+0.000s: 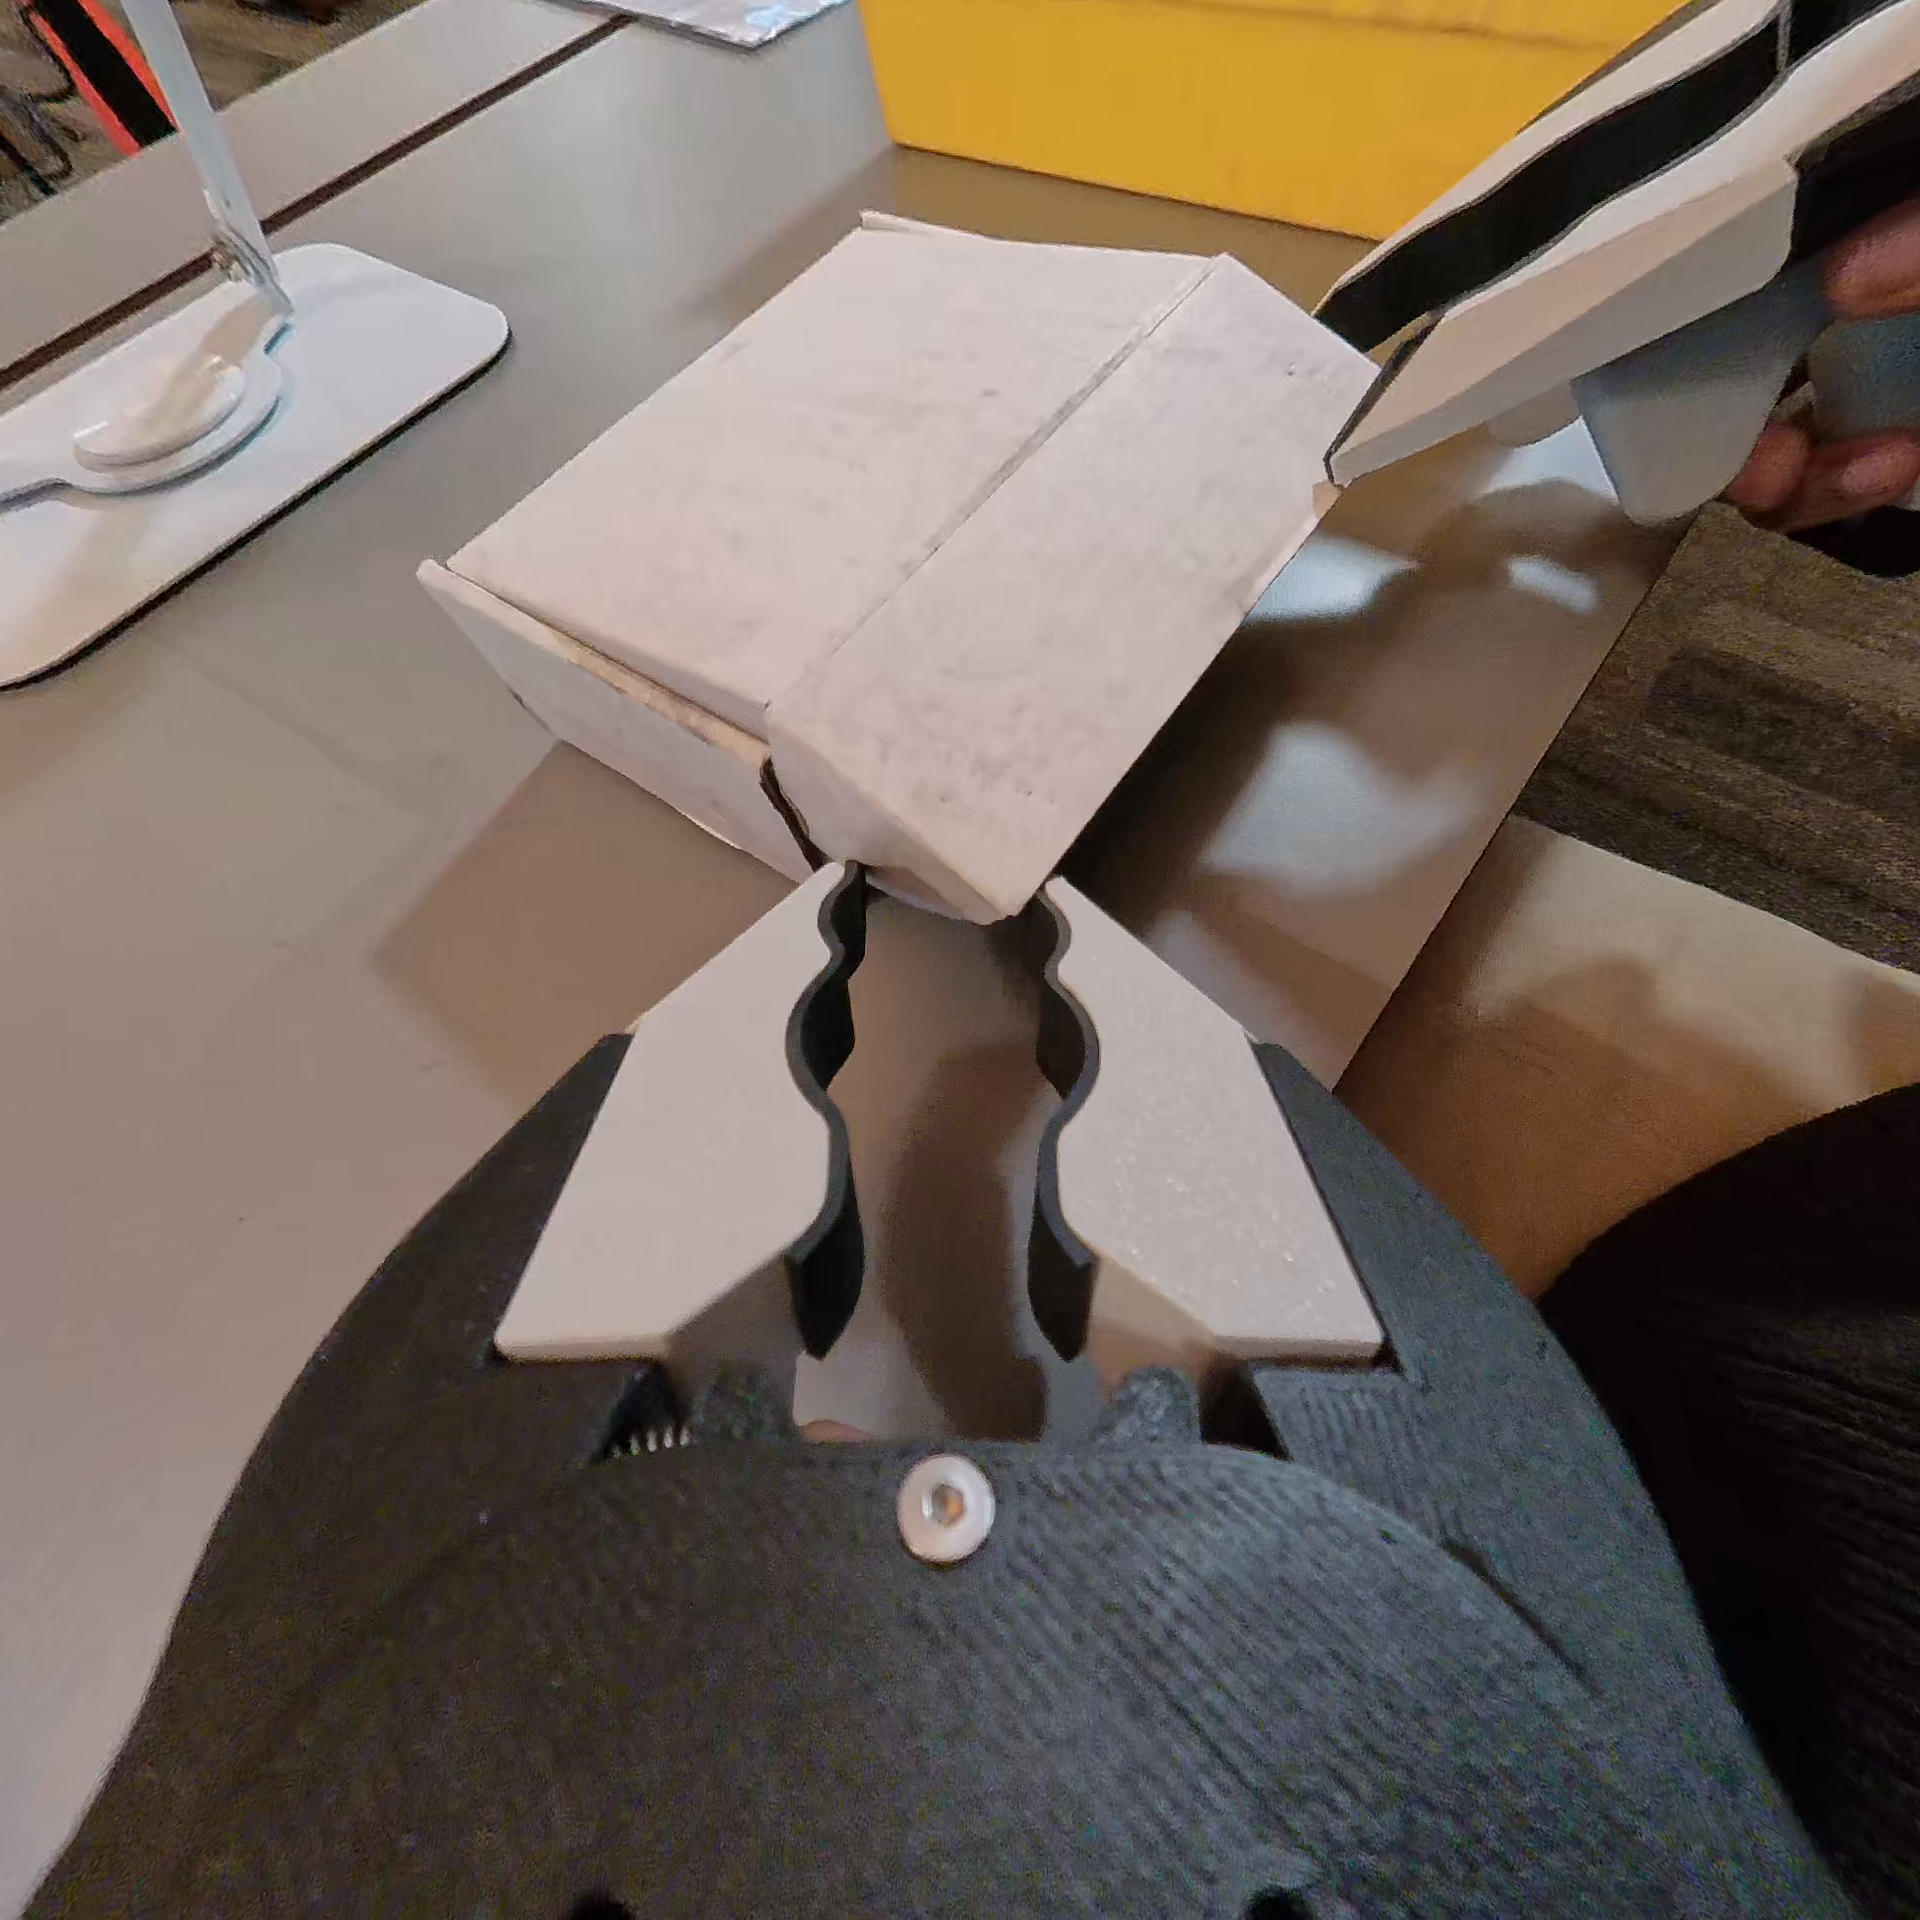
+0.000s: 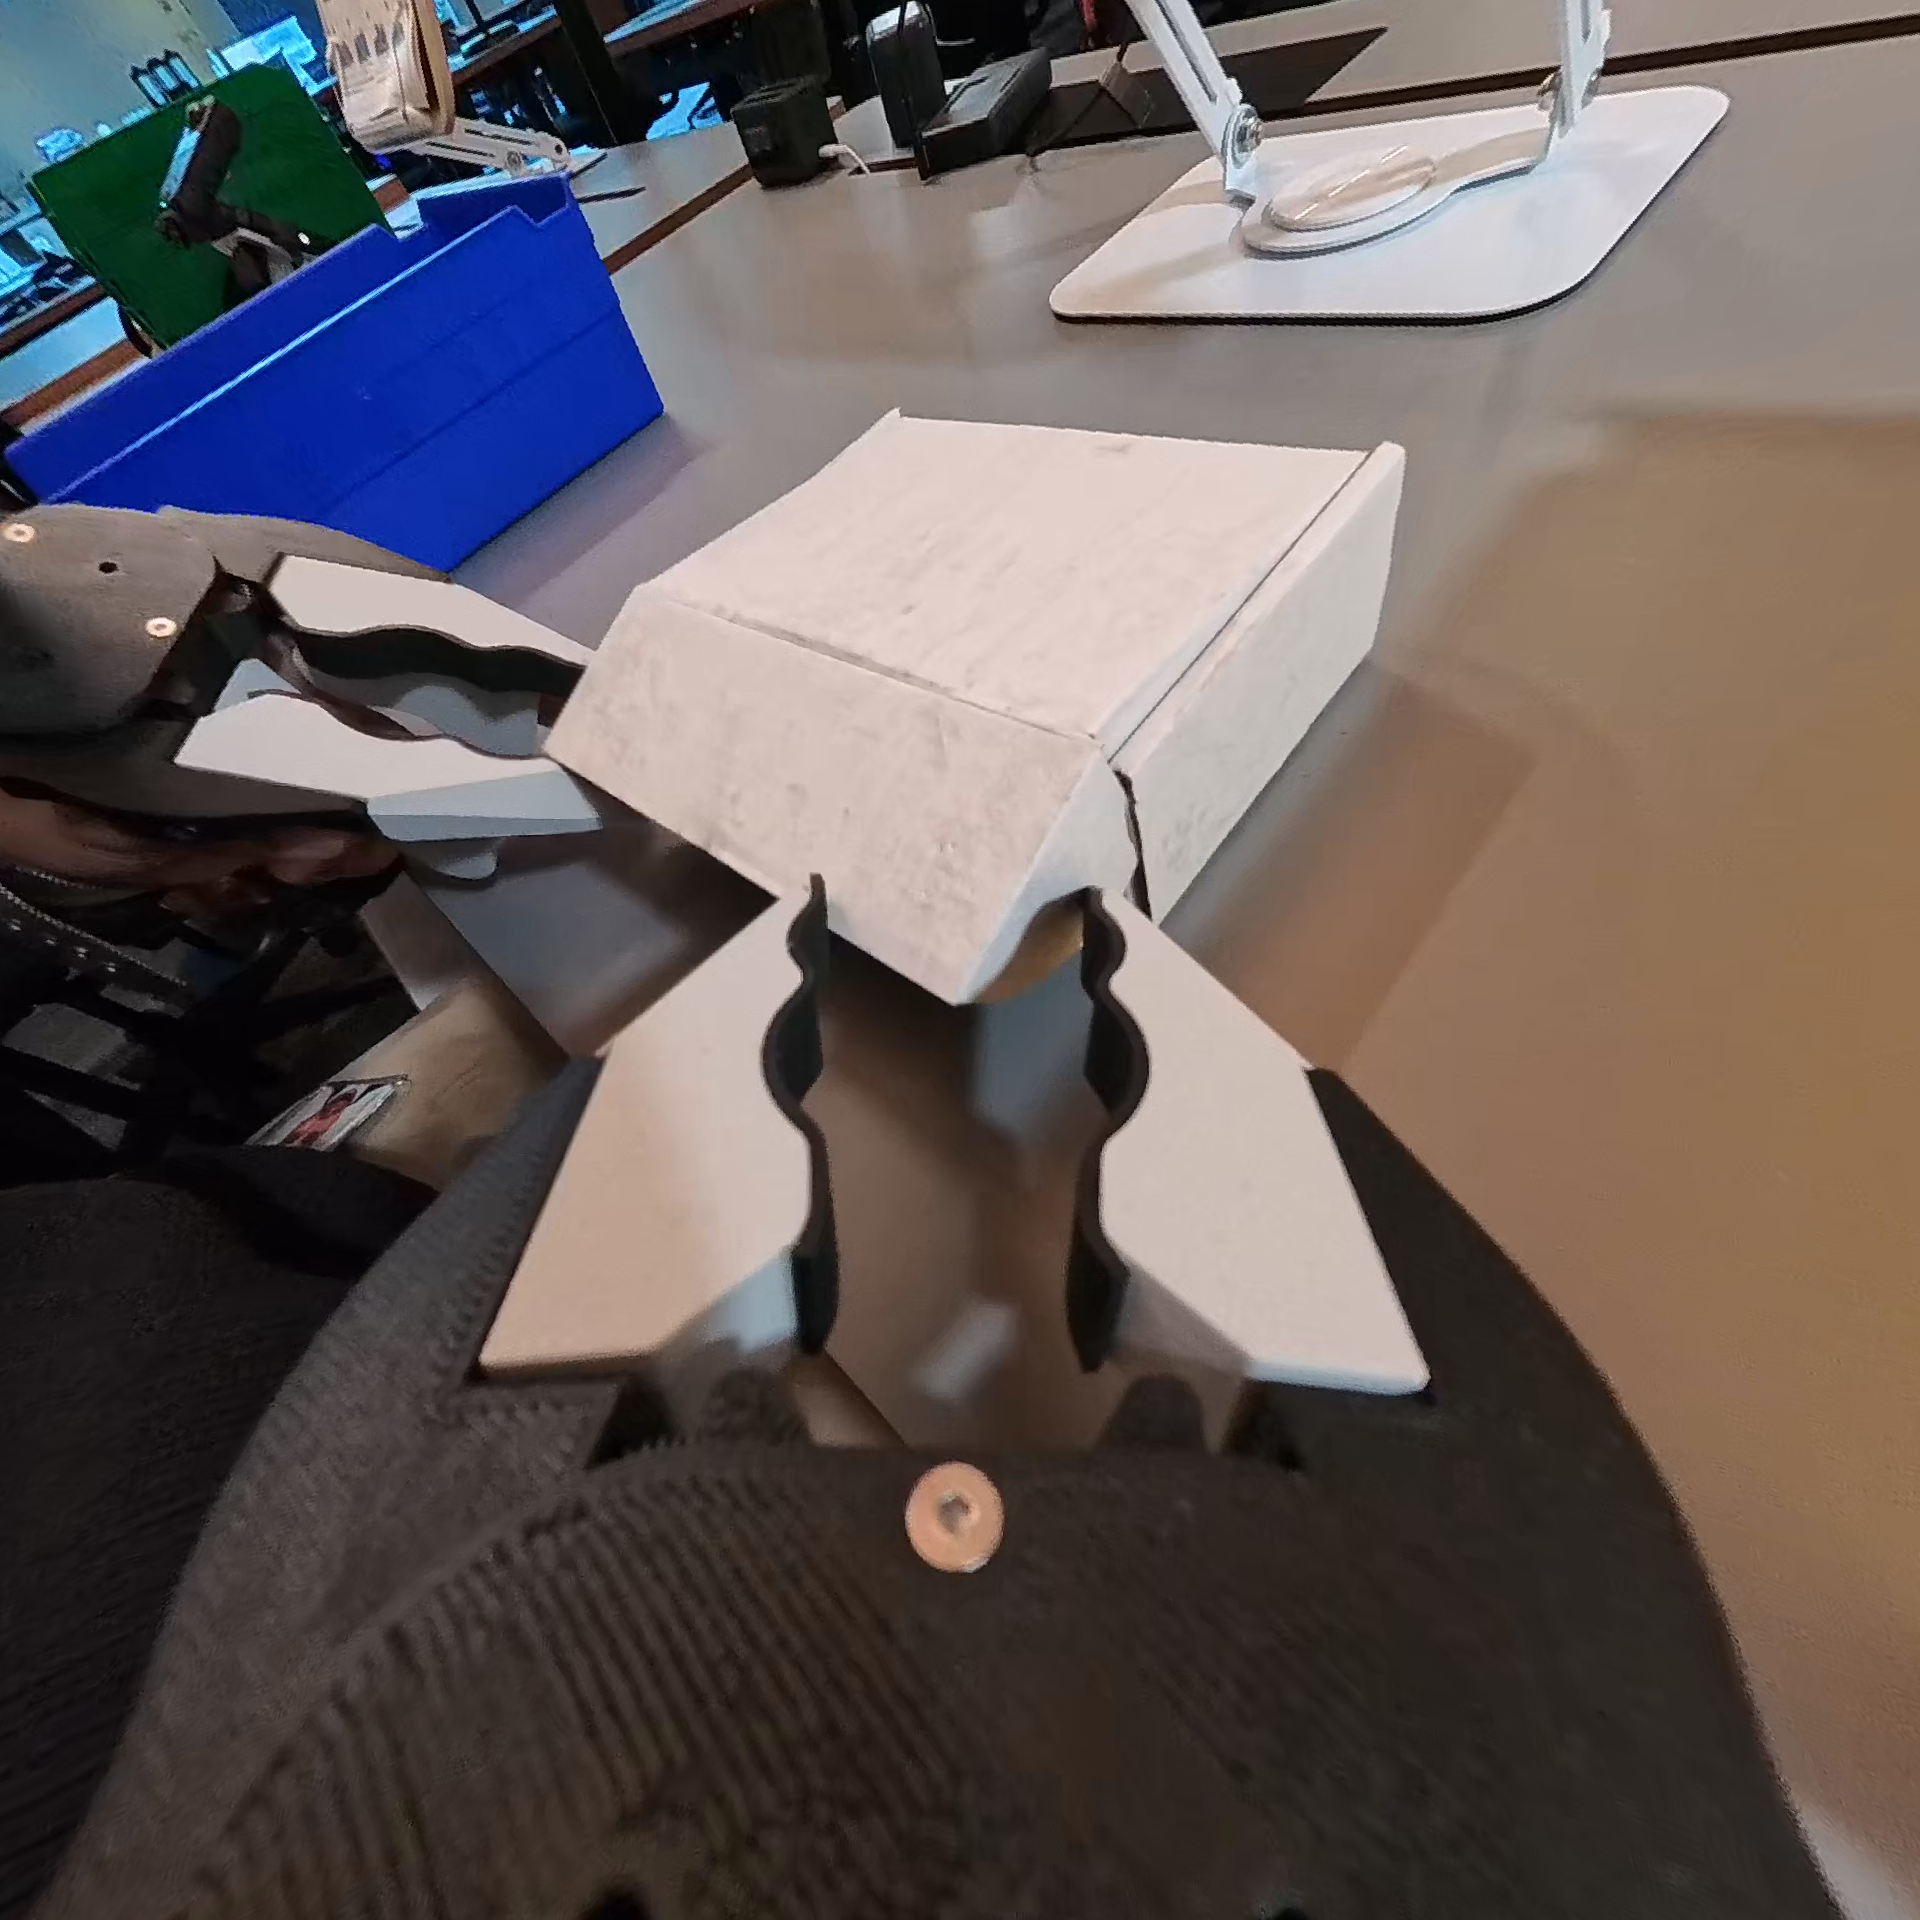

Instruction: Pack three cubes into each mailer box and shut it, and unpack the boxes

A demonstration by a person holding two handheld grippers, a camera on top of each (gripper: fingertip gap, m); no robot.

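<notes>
Grey-brown table (image 1: 312, 935): smooth matte top; carries all below.
Yellow bin (image 1: 1195, 94): at the far edge.
Blue plastic bin (image 2: 364, 395): far-left part of the surface.
White flat stand base (image 2: 1403, 218): far side.
White cardboard mailer box (image 1: 883, 540): lid down, scuffed, near the near edge, front flap overhanging.
Left gripper (image 1: 940, 904): fingers apart, tips at the flap's near corner.
Right gripper (image 2: 951, 935): fingers apart, tips under the flap's other corner.
</notes>
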